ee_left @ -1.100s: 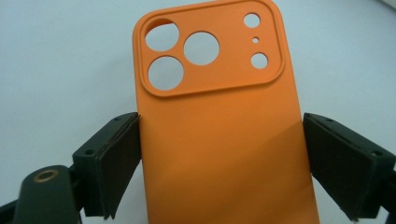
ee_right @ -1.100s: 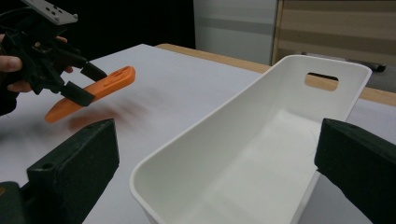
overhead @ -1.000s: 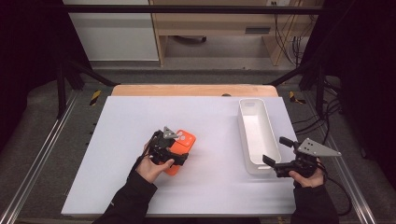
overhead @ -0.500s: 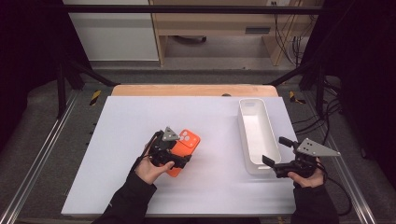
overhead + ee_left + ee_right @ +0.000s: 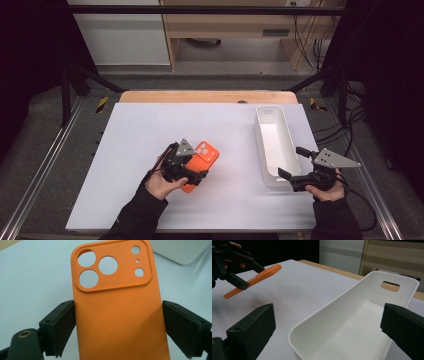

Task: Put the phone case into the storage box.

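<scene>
Between the left gripper (image 5: 192, 172) jaws sits the orange phone case (image 5: 201, 162), clamped across its width: in the left gripper view both pads press the case's long edges (image 5: 117, 315), camera cutouts at the far end, back face toward the camera. Jaws are wide, but only because the case is that wide. The right gripper view shows the case (image 5: 253, 280) lifted clear of the white table (image 5: 130, 150), tilted, far end higher. Left hand (image 5: 162, 182) wraps the gripper body from behind, forearm coming in from the bottom edge, gripper pointing up-right toward the white bin (image 5: 275, 145).

Right gripper (image 5: 292, 165) is released, holding nothing: jaws spread either side of the bin's near end (image 5: 352, 322), not touching it. Right hand (image 5: 327, 187) grips it low by the bin's near right corner, jaws aimed left.

Case is left of the bin, well apart from it.
</scene>
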A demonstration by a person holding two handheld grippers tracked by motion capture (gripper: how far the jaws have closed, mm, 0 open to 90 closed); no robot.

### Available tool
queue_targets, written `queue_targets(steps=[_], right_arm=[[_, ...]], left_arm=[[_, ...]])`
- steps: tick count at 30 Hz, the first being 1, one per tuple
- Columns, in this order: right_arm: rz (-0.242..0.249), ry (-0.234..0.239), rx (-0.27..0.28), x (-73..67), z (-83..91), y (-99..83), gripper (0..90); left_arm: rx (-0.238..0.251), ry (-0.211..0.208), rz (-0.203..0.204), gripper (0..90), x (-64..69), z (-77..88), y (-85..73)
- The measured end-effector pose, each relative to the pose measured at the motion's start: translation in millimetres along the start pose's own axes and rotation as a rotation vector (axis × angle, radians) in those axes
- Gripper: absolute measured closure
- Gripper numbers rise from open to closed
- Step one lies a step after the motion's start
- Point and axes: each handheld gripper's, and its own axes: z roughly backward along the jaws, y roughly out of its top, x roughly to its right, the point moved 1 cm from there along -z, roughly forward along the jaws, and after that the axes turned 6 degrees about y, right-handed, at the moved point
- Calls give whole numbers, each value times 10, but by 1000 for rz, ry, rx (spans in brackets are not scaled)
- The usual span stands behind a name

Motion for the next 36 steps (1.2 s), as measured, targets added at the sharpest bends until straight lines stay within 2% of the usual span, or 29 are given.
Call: queue_targets(steps=[19,28,36], right_arm=[[48,34,-28,-113,-90,45,4],[67,54,-47,-165,-137,60,4],[84,71,-60,-205,-181,73,5]], left_arm=[[22,-31,-125,132,226,56,61],[18,-51,-206,132,336,48,67],[28,-69,-255,132,382,40,64]])
